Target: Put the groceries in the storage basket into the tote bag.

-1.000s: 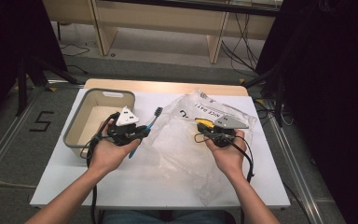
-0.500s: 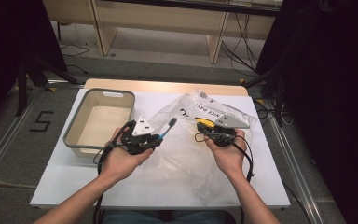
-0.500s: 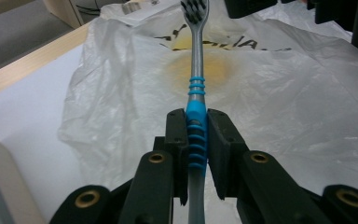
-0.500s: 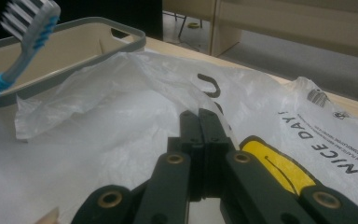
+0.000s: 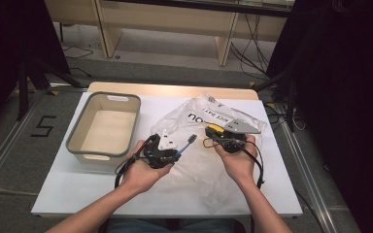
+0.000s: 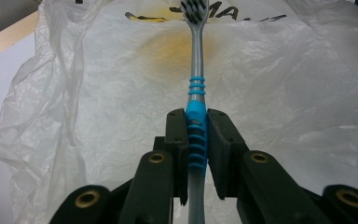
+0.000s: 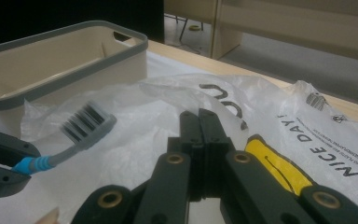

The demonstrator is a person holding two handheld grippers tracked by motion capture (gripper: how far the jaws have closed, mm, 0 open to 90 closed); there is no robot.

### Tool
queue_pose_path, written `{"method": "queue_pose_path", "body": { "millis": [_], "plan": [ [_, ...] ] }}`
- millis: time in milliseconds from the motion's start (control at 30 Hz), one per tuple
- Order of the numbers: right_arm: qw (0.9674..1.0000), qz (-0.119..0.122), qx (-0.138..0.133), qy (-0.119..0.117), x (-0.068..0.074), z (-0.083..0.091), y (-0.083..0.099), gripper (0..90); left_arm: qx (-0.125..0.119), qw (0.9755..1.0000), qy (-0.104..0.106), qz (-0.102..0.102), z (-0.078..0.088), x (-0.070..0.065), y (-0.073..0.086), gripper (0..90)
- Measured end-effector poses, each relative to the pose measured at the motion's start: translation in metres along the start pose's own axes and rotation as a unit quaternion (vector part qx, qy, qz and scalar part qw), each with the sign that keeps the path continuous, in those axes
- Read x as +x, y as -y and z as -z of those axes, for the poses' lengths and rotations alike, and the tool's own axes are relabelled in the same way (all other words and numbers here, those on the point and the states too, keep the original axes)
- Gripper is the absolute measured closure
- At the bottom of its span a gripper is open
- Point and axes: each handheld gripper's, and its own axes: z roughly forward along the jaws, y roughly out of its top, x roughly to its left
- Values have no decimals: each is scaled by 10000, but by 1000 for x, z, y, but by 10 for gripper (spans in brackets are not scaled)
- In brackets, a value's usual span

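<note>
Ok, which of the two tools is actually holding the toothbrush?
The left tool: its jaws clamp the blue grip of the toothbrush. The right tool has its jaws shut together and carries no brush.

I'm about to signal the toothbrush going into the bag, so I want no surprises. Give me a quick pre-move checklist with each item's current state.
1. Left gripper clamped on the toothbrush handle: ok.
2. Bristle end points toward the plastic bag: ok.
3. Right gripper has pinched the bag: ok, jaws shut on the plastic film.
4. Bag mouth held open: cannot tell.
5. Yellow item beside the right gripper out of the way: cannot tell.
6. Bin apart from the bag: ok.
</note>
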Motion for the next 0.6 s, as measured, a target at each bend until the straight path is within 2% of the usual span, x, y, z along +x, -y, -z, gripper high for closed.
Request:
{"method": "queue_pose_path", "body": {
  "millis": [333,600],
  "plan": [
    [10000,22,7,-18,2,0,-1,900,90,9999,-43,6,-2,-1,1,787],
    [10000,31,3,-26,2,0,-1,900,162,9999,1,23,-6,-4,0,787]
  ]
}}
